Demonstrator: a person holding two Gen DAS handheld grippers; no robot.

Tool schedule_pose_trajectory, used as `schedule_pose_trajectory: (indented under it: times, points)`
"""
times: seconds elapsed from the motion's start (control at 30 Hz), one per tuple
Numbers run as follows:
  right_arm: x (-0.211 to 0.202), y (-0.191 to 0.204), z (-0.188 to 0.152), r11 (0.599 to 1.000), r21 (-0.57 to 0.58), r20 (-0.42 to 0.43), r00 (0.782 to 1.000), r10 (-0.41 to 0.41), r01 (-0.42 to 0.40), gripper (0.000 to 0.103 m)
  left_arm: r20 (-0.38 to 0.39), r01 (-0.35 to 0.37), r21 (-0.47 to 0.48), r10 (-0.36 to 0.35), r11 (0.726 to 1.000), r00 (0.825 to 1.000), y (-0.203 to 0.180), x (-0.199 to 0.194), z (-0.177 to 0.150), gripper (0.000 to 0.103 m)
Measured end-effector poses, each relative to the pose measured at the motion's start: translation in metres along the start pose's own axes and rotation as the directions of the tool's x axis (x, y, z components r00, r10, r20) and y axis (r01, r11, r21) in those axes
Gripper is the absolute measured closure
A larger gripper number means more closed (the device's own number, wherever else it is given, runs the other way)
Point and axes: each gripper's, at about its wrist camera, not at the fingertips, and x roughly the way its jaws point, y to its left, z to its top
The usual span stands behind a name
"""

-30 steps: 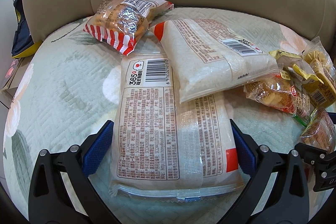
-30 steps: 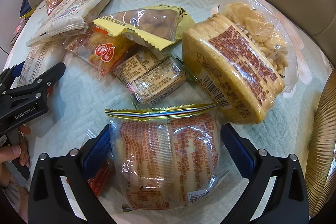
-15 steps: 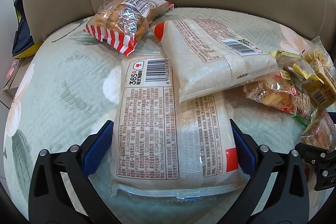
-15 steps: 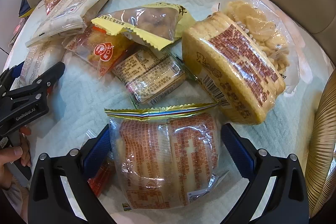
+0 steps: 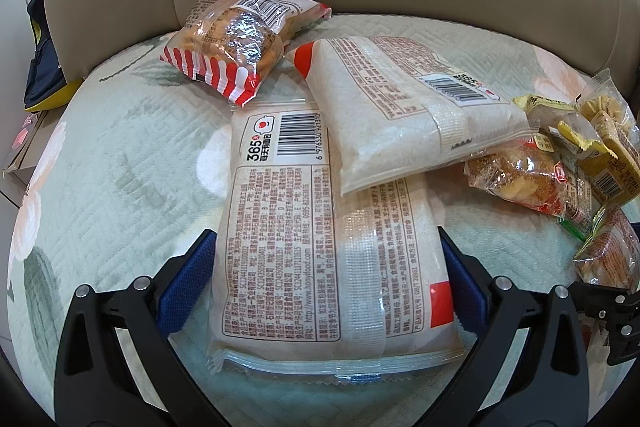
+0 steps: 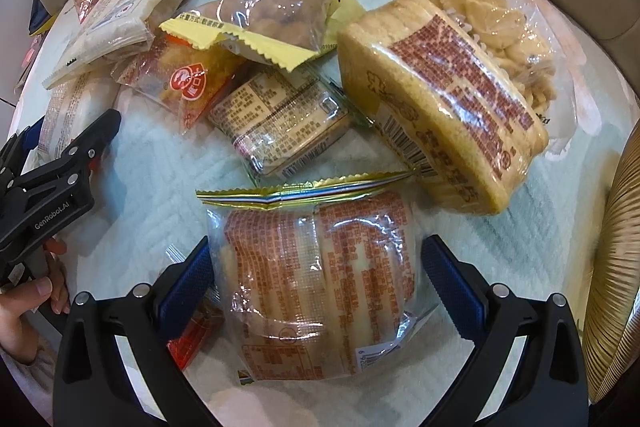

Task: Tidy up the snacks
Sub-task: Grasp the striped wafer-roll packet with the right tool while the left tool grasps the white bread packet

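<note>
On a quilted sofa cushion (image 5: 120, 155), the left gripper (image 5: 326, 279) has its fingers spread around a white packet (image 5: 320, 247), pads beside its edges. Further right, the right gripper (image 6: 316, 279) likewise straddles a clear biscuit pack (image 6: 320, 287), spread wide; whether the pads touch is unclear.

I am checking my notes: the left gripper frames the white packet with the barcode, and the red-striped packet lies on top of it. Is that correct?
Not quite. In the left wrist view, the left gripper does frame that barcode packet, but a second white packet lies on it; the red-striped packet sits beyond its far end.
</note>
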Motion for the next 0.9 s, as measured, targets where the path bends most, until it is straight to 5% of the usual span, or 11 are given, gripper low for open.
schedule_pose_trajectory:
  times: [0.53, 0.6, 0.7, 0.9]
  points:
    - [0.003, -0.003, 0.012, 0.999, -0.033, -0.065, 0.998, 0.02, -0.022, 0.005, -0.006, 0.007, 0.003, -0.007, 1.0, 1.0, 0.001, -0.001, 0.0, 0.003]
    - [-0.002, -0.004, 0.01, 0.999, -0.026, -0.055, 0.998, 0.027, -0.028, 0.02, -0.02, 0.017, 0.011, -0.017, 1.0, 1.0, 0.001, -0.002, 0.0, 0.003]
    - [-0.013, -0.01, 0.007, 0.999, 0.016, -0.029, 0.999, 0.045, -0.045, 0.041, -0.019, 0.037, 0.019, -0.036, 0.999, 0.999, 0.003, -0.014, -0.002, 0.024]
    - [-0.028, -0.023, -0.001, 0.988, 0.085, 0.011, 0.992, 0.126, -0.127, 0.047, -0.029, 0.024, -0.009, -0.025, 1.0, 0.999, 0.012, -0.029, -0.014, 0.026]
